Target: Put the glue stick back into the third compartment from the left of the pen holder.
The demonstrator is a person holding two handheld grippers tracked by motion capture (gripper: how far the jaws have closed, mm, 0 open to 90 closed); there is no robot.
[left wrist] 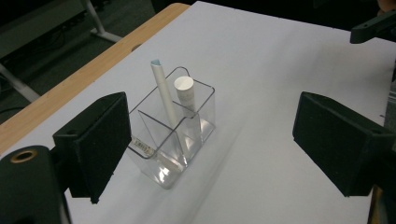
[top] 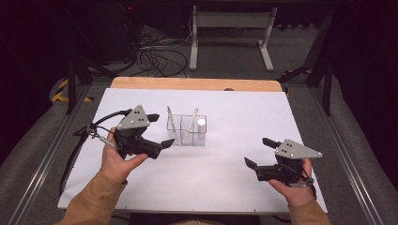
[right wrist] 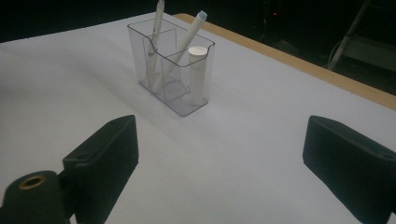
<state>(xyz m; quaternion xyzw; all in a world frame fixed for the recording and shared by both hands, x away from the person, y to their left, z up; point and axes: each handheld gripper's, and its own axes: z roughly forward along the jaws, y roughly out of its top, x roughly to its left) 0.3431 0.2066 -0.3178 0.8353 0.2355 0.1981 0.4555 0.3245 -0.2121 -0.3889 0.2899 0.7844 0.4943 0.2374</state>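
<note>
A clear plastic holder (top: pixel 187 139) with several compartments stands mid-table. It contains two slanted white pens (top: pixel 172 120) (top: pixel 192 120) and an upright white capped tube (top: pixel 201 124). My left gripper (top: pixel 162 129) is just left of the holder, jaws open and empty, pointing at it. In the left gripper view the holder (left wrist: pixel 205 112) lies ahead between the jaws of my left gripper (left wrist: pixel 210 144), with a pen (left wrist: pixel 163 93) and the tube (left wrist: pixel 184 88) in it. My right gripper (top: pixel 256 151) hovers open and empty at the front right. The holder (right wrist: pixel 140 51) lies farther off beyond my right gripper (right wrist: pixel 219 158).
White sheet (top: pixel 234 112) covers the table, with a wooden edge strip (top: pixel 197 83) at the far side. Black cables (top: pixel 82 140) trail off the left gripper. A white table frame (top: pixel 230 28) and floor cables stand beyond the table.
</note>
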